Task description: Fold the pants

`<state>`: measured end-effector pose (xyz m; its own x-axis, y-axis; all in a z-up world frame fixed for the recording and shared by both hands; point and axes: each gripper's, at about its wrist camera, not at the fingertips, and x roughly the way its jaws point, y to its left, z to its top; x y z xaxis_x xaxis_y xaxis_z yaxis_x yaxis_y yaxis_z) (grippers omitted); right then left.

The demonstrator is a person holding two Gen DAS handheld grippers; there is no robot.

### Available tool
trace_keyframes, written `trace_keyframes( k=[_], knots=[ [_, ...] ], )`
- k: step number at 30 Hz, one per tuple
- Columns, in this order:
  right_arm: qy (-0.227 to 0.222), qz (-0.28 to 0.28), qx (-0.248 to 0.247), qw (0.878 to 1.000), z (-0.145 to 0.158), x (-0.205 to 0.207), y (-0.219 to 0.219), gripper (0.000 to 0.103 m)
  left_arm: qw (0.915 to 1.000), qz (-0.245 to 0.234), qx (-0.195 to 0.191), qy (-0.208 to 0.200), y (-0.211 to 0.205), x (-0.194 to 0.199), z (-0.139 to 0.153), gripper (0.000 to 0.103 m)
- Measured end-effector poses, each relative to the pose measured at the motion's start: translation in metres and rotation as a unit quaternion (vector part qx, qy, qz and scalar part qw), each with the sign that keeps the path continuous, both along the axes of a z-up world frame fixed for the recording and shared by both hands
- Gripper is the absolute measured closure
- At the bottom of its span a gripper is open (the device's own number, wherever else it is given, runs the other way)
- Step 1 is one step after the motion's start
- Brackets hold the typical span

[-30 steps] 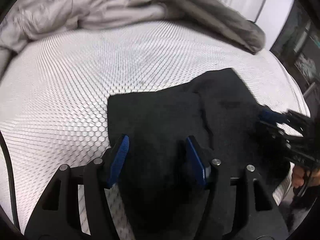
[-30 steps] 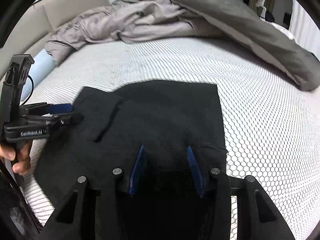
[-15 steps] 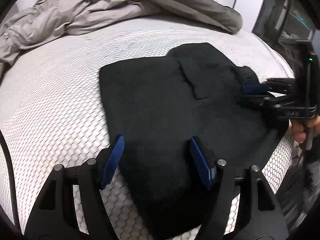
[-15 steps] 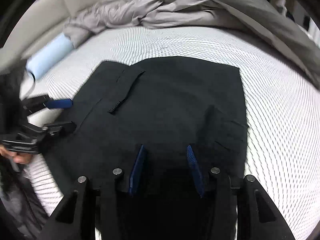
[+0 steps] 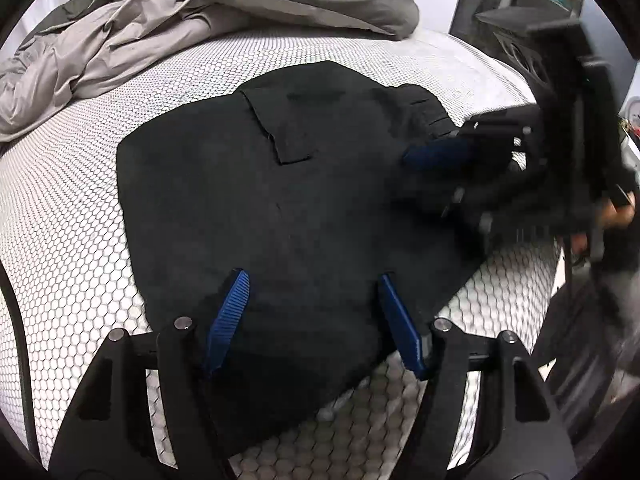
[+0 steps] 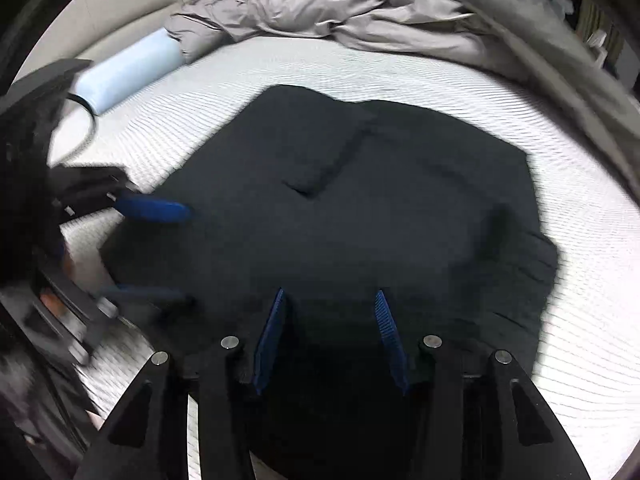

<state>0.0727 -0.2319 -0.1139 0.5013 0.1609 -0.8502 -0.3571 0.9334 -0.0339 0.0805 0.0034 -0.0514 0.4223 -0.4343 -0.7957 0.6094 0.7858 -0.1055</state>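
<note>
The black pants [image 5: 280,216] lay folded flat on the mattress [image 5: 60,208]. Both the left gripper [image 5: 314,320] and right gripper [image 6: 330,336] hovered spread and empty above their near edge. Next likely called for pinching that edge for another fold.

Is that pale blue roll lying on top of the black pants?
No, the pale blue roll lies on the mattress apart from the black pants.

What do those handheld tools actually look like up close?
Both are matte black plastic. The left tool and right tool each have two forked arms with silver pins and ribbed blue finger pads. A dark cable loops beside the left one.
</note>
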Motion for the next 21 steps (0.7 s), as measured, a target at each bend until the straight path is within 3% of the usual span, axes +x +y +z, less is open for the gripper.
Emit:
trace_keyframes(
  k=[4,6,9,14,17,20,21],
  knots=[
    [-0.012,-0.012,0.048,0.999,0.005,-0.013,-0.027,0.057,0.9998,0.015,-0.008,0.004,0.014,-0.003,0.006,0.038],
    [-0.013,-0.014,0.069,0.997,0.012,-0.017,-0.024,0.056,0.9996,0.026,-0.010,0.007,0.015,-0.005,0.015,0.038],
    [-0.010,0.015,0.102,0.995,0.021,-0.029,0.000,0.055,0.9988,0.012,-0.047,-0.008,0.016,-0.011,0.027,0.038],
    [0.016,0.049,0.035,0.998,-0.005,-0.033,0.017,0.055,0.9995,-0.027,0.015,0.004,-0.006,-0.012,-0.001,0.038],
    [0.011,0.052,0.040,0.998,0.005,-0.049,-0.015,0.055,0.9993,-0.036,0.009,-0.003,0.007,-0.016,0.000,0.038],
    [0.007,0.037,0.105,0.994,0.018,-0.067,-0.062,0.057,0.9994,-0.034,0.004,0.001,0.020,-0.022,-0.001,0.038],
    [-0.002,0.022,0.099,0.995,0.021,-0.070,-0.073,0.057,0.9994,-0.035,0.008,-0.001,0.021,-0.023,-0.002,0.038]
  ],
)
